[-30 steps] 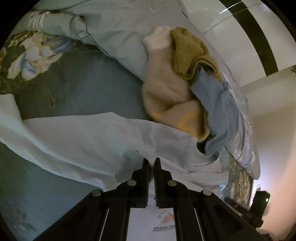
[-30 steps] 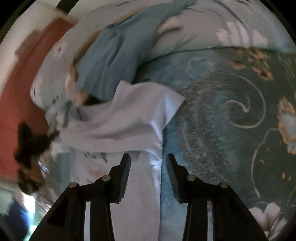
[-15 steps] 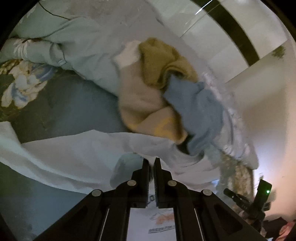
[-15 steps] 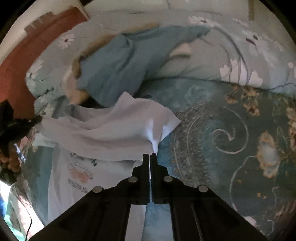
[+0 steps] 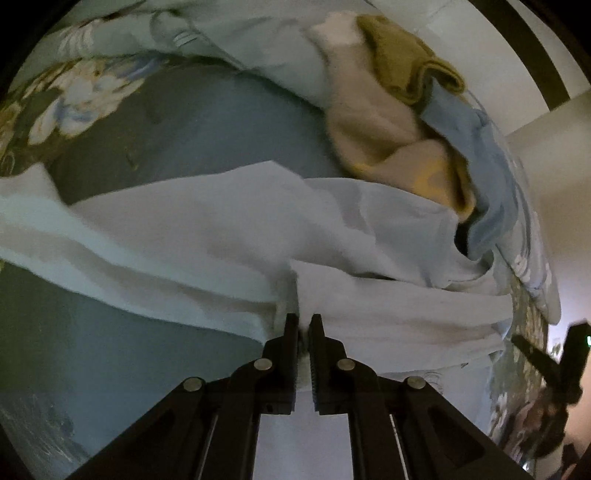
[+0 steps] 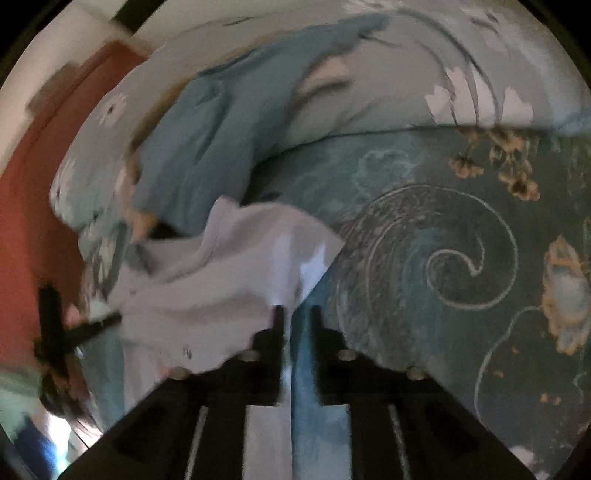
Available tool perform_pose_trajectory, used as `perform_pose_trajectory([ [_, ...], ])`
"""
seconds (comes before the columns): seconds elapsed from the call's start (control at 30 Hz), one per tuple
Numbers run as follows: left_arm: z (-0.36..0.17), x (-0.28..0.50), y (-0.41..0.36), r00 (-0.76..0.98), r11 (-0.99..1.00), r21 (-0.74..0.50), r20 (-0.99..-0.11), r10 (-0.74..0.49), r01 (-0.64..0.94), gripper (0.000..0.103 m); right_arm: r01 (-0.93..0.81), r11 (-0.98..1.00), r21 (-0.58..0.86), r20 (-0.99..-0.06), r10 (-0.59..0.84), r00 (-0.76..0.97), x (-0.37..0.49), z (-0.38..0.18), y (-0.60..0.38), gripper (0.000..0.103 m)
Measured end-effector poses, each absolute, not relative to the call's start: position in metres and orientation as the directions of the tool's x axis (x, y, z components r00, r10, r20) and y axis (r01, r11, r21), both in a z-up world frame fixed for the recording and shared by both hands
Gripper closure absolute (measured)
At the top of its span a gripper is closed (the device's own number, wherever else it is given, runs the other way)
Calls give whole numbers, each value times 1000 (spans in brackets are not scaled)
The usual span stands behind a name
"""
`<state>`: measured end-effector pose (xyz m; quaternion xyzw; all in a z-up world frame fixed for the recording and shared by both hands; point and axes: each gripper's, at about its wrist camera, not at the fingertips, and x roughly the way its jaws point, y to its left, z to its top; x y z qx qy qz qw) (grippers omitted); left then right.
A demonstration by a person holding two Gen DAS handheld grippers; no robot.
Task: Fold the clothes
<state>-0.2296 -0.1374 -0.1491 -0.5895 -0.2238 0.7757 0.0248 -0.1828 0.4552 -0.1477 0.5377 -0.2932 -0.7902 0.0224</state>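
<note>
Bedspread (image 6: 424, 229) unchanged; right hand-held gripper (image 6: 295, 314) reopening (shut earlier) beside shirt (image 6: 229, 280).

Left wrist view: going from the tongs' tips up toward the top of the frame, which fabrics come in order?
White T-shirt pinched at the tongs → dark blue bedsheet → pale floral duvet.
</note>
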Motion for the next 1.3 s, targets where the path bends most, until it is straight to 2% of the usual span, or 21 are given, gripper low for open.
perform_pose_trajectory([
  [0.03,-147,-231,-136,-306,-904,-366,-906,293,220,96,-308,-797,519,-826,-374,-422,-186,-153,460,71],
  [0.1,-143,-232,-137,-314,-906,-363,-905,287,219,96,-360,-734,575,-802,-418,-427,-192,-164,471,71],
  [0.27,-141,-232,-146,-301,-882,-383,-905,300,273,93,-434,-673,599,-794,-426,-435,-206,-179,482,71],
  [0.37,-141,-227,-155,-297,-871,-374,-912,284,317,86,-427,-656,622,-777,-447,-444,-213,-180,479,72],
  [0.43,-139,-223,-156,-307,-857,-397,-903,301,327,84,-407,-661,631,-769,-461,-443,-216,-177,476,99],
  [0.5,-135,-218,-154,-324,-845,-430,-887,330,318,81,-383,-682,623,-774,-465,-429,-220,-174,472,100],
  [0.6,-134,-216,-138,-315,-855,-444,-879,358,266,77,-383,-771,509,-841,-352,-410,-225,-162,474,101],
  [0.73,-149,-220,-114,-263,-878,-411,-900,347,247,77,-386,-760,522,-833,-357,-424,-219,-156,476,101],
  [0.87,-161,-222,-120,-261,-858,-421,-899,351,295,77,-369,-820,437,-861,-263,-434,-202,-141,472,99],
  [0.97,-162,-225,-126,-256,-863,-407,-906,338,299,77,-264,-832,488,-815,-326,-478,-179,-120,460,98],
  [1.0,-163,-226,-127,-253,-866,-401,-908,333,299,77,-220,-843,491,-808,-346,-477,-174,-115,453,95],
  [1.07,-165,-228,-132,-247,-864,-397,-911,329,311,77,-113,-877,467,-808,-372,-456,-165,-108,430,80],
  [1.1,-166,-229,-135,-248,-857,-402,-909,334,322,77,-46,-906,421,-829,-363,-426,-162,-108,413,67],
  [1.17,-167,-230,-138,-255,-845,-416,-904,343,337,76,55,-940,336,-862,-330,-385,-161,-112,381,65],
  [1.3,-170,-228,-137,-246,-843,-418,-904,350,337,71,151,-971,185,-902,-228,-366,-173,-123,354,65],
])
